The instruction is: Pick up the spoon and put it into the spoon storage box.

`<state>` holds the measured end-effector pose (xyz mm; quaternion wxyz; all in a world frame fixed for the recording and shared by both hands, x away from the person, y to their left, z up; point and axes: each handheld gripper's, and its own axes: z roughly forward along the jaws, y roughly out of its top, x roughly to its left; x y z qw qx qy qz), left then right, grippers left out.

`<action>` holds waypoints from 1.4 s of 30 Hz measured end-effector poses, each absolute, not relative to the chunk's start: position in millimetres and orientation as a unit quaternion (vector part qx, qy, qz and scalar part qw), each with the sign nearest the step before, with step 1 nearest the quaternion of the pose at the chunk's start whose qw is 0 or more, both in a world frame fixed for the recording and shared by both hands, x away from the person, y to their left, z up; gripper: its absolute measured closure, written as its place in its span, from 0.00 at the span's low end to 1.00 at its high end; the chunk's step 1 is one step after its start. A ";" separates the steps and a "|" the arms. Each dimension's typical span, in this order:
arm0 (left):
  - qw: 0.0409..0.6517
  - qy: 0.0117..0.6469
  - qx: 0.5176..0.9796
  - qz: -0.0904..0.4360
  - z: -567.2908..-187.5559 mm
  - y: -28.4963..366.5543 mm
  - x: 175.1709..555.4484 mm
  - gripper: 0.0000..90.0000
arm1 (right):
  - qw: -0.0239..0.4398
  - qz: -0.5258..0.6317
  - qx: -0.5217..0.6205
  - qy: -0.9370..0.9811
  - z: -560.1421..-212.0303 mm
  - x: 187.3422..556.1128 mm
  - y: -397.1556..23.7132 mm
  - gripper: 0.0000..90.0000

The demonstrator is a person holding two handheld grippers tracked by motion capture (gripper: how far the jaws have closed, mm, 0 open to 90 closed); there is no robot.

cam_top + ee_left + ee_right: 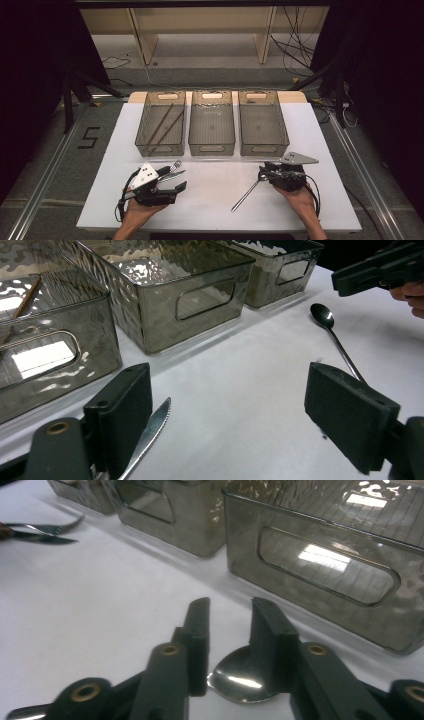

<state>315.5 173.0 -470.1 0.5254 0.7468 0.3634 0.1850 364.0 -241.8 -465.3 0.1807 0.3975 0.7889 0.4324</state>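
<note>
The right gripper has its fingers drawn in to a narrow gap straddling the bowl of a spoon, which lies flat on the white table. From the right gripper view I cannot tell for sure that the pads press on the metal; the bowl sits low between them, more under than in the gap. To do this pickup well, I judge the fingers should come down until the tips meet the table and close across the neck just behind the bowl — a thin, flat, slippery piece like this will skate out from a high pinch.

The spoon is polished steel with a long slim handle; in the high view it runs from the gripper toward 7 o'clock, at the table's right front.

The left gripper has its fingers spread wide with nothing between them; a serrated knife lies beside the left finger, and a fork beside that.

At 12 o'clock stand three smoked, clear plastic bins in a row. The left bin holds chopsticks; the middle bin and right bin look empty — the spoon likely belongs in one of those.
</note>
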 end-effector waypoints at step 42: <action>0.524 0.351 0.752 0.189 -471.6 170.7 311.8 0.21 | 0.142 0.329 0.387 0.850 -486.8 376.3 -218.2 1.00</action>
